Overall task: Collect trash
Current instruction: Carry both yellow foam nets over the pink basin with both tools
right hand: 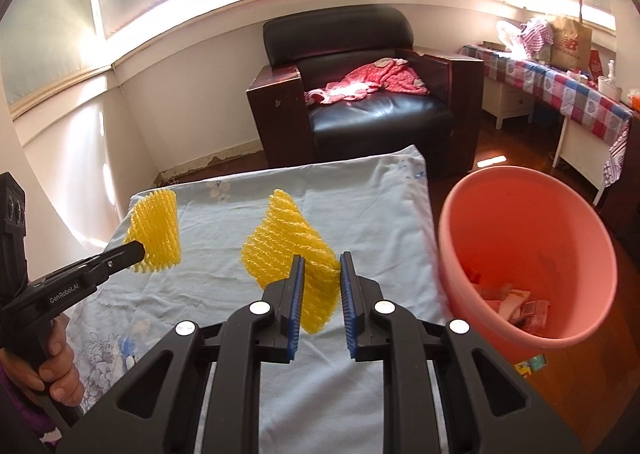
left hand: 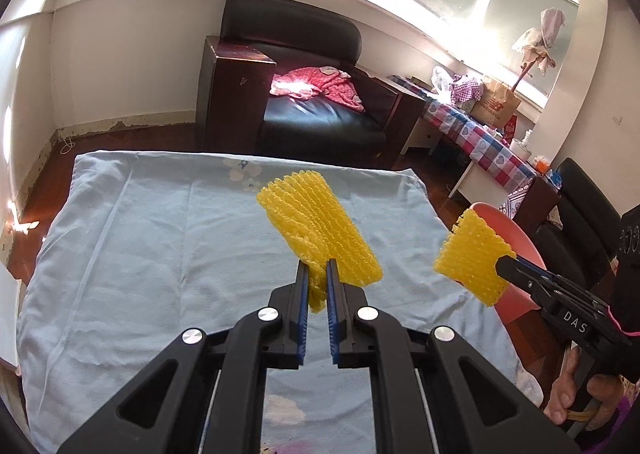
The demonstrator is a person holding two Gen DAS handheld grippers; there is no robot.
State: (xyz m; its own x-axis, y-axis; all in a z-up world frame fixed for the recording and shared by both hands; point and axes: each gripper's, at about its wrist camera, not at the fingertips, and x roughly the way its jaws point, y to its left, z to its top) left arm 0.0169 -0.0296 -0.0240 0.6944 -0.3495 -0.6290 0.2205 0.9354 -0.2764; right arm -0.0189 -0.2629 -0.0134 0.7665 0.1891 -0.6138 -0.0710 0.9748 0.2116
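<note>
My left gripper is shut on a yellow foam net sleeve and holds it above the pale blue cloth-covered table. It also shows in the right wrist view, with its foam net at the left. My right gripper is shut on a second yellow foam net, held above the table near its right edge. It also shows in the left wrist view, with its net in front of the pink bucket. The pink bucket stands on the floor right of the table and holds several scraps.
A black leather armchair with a pink garment stands behind the table. A side table with a checked cloth and bags runs along the right wall. A colourful scrap lies on the wooden floor by the bucket.
</note>
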